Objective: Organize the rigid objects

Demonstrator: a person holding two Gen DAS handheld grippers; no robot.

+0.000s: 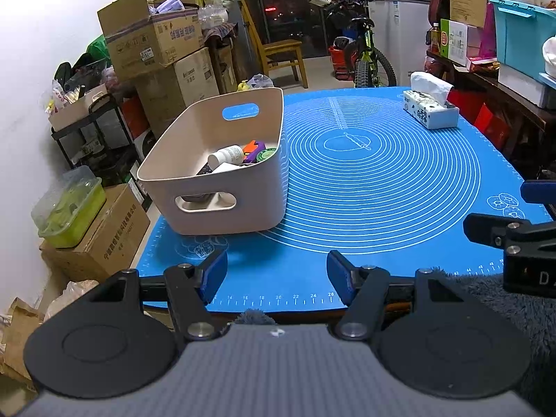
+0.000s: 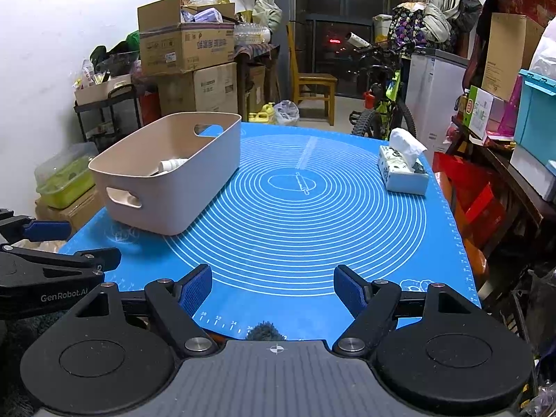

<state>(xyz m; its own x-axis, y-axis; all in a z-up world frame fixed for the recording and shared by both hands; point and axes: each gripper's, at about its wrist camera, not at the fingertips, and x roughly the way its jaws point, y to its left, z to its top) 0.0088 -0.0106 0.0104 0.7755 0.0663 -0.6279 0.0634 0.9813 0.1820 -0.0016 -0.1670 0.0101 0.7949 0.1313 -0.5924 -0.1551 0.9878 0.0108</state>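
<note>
A beige plastic basket [image 1: 222, 177] with cut-out handles stands on the left part of the blue mat [image 1: 382, 187]. Inside it lie a white bottle [image 1: 226, 154], an orange and purple toy [image 1: 255, 147], a round green tin [image 1: 266, 154] and a dark flat object. The basket also shows in the right wrist view [image 2: 166, 177], with the white bottle [image 2: 172, 164] in it. My left gripper [image 1: 277, 276] is open and empty over the mat's near edge. My right gripper [image 2: 272, 293] is open and empty, to the right of the left one.
A tissue box [image 1: 431, 111] stands at the mat's far right corner; it also shows in the right wrist view [image 2: 403, 170]. Cardboard boxes [image 1: 153, 38] and a cart stand left of the table. A wooden chair [image 1: 281, 55] and a bicycle [image 1: 368, 55] stand behind it. Shelves with bins line the right side.
</note>
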